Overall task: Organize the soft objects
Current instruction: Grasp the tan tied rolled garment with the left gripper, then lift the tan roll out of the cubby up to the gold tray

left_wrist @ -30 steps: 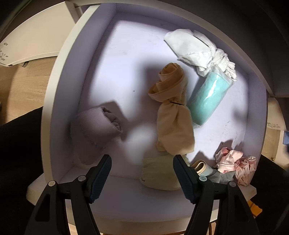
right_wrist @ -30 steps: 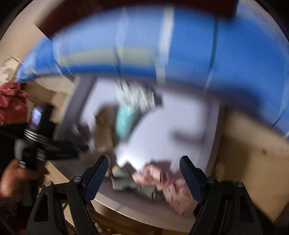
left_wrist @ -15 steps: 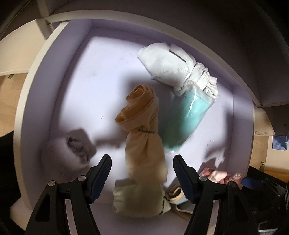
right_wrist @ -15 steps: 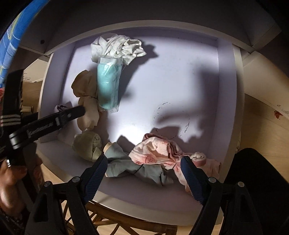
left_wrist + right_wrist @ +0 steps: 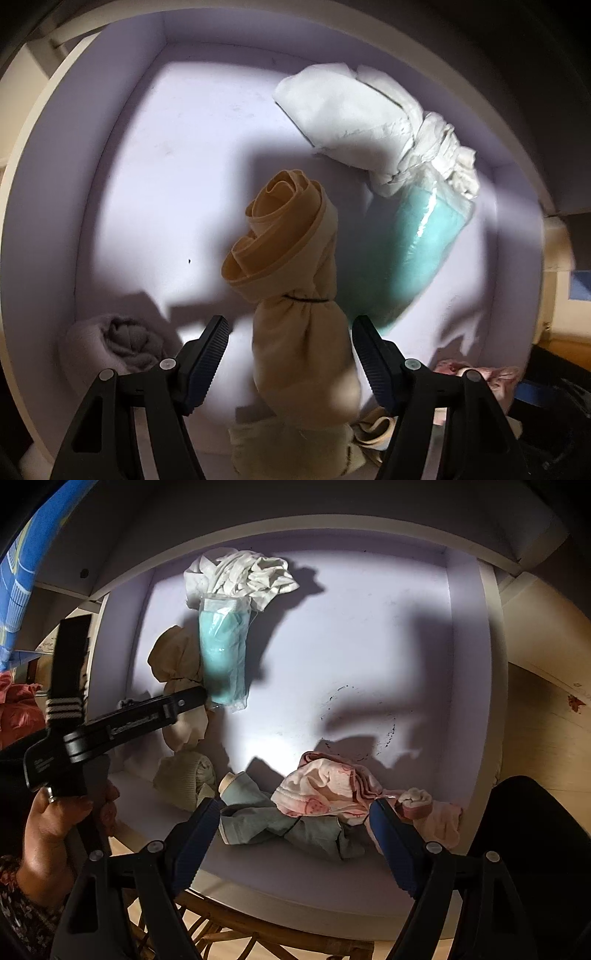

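A lilac drawer (image 5: 155, 177) (image 5: 369, 635) holds soft things. My left gripper (image 5: 290, 354) is open, its fingers on either side of the lower end of a beige rolled cloth (image 5: 295, 266) tied with a black band. The gripper also shows in the right wrist view (image 5: 184, 701), above that cloth (image 5: 173, 657). A teal wrapped bundle (image 5: 417, 251) (image 5: 223, 653) and a white crumpled cloth (image 5: 362, 122) (image 5: 243, 576) lie behind. My right gripper (image 5: 295, 827) is open, hovering over a pink garment (image 5: 328, 786) and a grey-green garment (image 5: 280, 819) at the front.
A grey rolled cloth (image 5: 118, 343) lies at the drawer's left front corner. A pale green knitted roll (image 5: 186, 775) (image 5: 295, 446) lies at the front. A small pink sock (image 5: 424, 805) lies at the right front. A wicker piece (image 5: 258, 923) stands below the drawer.
My left gripper moved forward into the drawer until the beige roll sits between its open fingers. My right gripper swung over to the drawer and came down close over the pink and grey-green garments.
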Tool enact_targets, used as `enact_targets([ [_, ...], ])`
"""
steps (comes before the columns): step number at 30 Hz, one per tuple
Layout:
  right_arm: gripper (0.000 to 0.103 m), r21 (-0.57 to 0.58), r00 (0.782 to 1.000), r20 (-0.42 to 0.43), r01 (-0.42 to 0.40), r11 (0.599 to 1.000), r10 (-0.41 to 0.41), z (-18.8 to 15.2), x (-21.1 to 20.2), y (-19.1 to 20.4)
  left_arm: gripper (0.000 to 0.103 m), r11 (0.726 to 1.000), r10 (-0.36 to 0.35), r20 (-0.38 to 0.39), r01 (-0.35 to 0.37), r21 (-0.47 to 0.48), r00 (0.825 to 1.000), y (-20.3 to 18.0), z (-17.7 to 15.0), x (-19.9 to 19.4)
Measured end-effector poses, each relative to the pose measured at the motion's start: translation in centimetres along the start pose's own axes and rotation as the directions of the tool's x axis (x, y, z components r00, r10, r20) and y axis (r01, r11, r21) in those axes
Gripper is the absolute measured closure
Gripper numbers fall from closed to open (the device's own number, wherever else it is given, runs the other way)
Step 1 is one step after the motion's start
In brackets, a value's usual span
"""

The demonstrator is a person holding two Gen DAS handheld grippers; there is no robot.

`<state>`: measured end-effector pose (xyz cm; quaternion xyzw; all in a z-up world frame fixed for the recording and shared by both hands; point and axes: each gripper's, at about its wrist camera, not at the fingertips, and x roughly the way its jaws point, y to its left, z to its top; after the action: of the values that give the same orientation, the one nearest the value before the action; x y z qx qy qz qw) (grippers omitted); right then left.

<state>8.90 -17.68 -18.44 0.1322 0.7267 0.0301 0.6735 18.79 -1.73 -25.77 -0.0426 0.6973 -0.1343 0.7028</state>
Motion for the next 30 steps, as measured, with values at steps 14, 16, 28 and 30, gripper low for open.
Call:
enact_targets([
  [14,0.019,0.014,1.000,0.006,0.003,1.000,-0.003,0.3,0.0,-0.4,0.067,1.000,-0.005,-0.011,0.005,-0.007,1.000,-1.0,-0.2,1.2],
  [16,0.019,0.020,1.000,0.007,0.003,1.000,-0.003,0.3,-0.1,-0.5,0.068,1.000,-0.007,-0.006,0.007,-0.007,1.000,-0.9,-0.2,1.0],
  [28,0.019,0.028,1.000,0.017,0.001,1.000,-0.002,0.6,-0.4,-0.6,0.071,1.000,-0.012,0.032,0.011,0.008,0.999,-0.5,-2.3,-3.3],
  [30,0.019,0.028,1.000,0.021,0.001,1.000,-0.001,0.6,-0.5,-0.5,0.071,1.000,-0.013,0.044,0.013,0.015,0.999,-0.6,-2.7,-4.1],
])
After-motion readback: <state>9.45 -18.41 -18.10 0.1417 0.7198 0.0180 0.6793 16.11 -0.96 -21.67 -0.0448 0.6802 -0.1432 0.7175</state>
